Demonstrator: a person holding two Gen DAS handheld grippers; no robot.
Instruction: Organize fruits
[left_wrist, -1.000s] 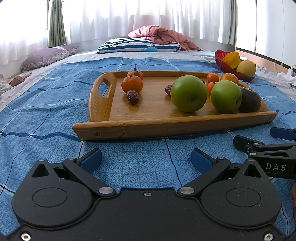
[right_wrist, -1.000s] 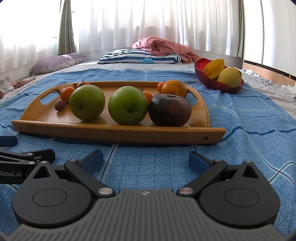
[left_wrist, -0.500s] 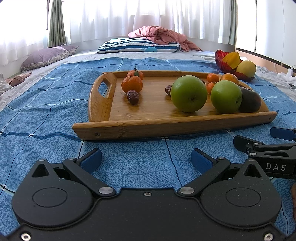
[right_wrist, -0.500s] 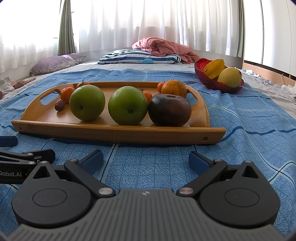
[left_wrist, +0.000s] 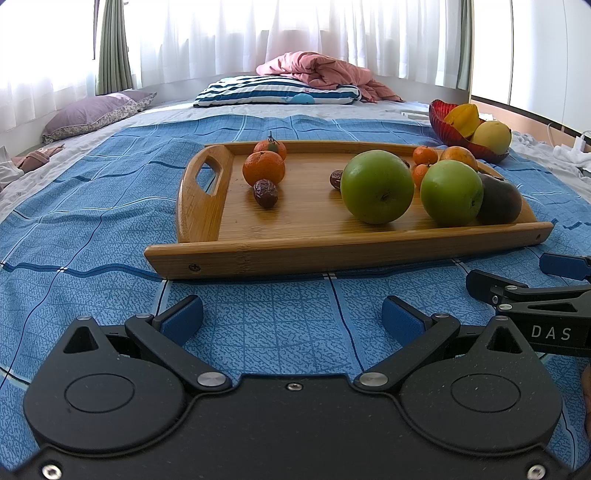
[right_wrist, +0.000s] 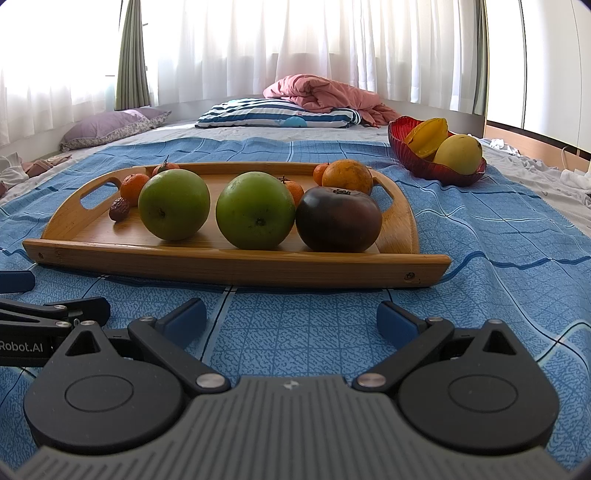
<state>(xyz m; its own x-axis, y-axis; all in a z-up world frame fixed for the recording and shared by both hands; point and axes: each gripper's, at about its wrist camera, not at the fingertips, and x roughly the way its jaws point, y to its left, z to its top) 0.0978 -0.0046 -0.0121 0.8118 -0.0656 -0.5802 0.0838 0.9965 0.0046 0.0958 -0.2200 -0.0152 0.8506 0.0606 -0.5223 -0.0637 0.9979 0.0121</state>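
Observation:
A wooden tray (left_wrist: 236, 254) (right_wrist: 236, 264) lies on the blue bedspread. It carries two green apples (left_wrist: 376, 186) (right_wrist: 255, 210), a dark purple fruit (right_wrist: 338, 218) (left_wrist: 500, 201), several small oranges (left_wrist: 263, 168) (right_wrist: 347, 176) and brown dates (left_wrist: 265, 192) (right_wrist: 119, 209). A red bowl (right_wrist: 439, 173) (left_wrist: 448, 127) behind the tray's right end holds a starfruit and a yellow fruit. My left gripper (left_wrist: 291, 317) is open and empty, low over the cover in front of the tray. My right gripper (right_wrist: 291, 319) is open and empty too, beside it on the right.
A striped pillow (right_wrist: 277, 116) and a pink blanket (right_wrist: 325, 94) lie at the far end of the bed. A purple pillow (right_wrist: 110, 127) is at the far left. White cloth and a cable (left_wrist: 554, 151) lie off to the right.

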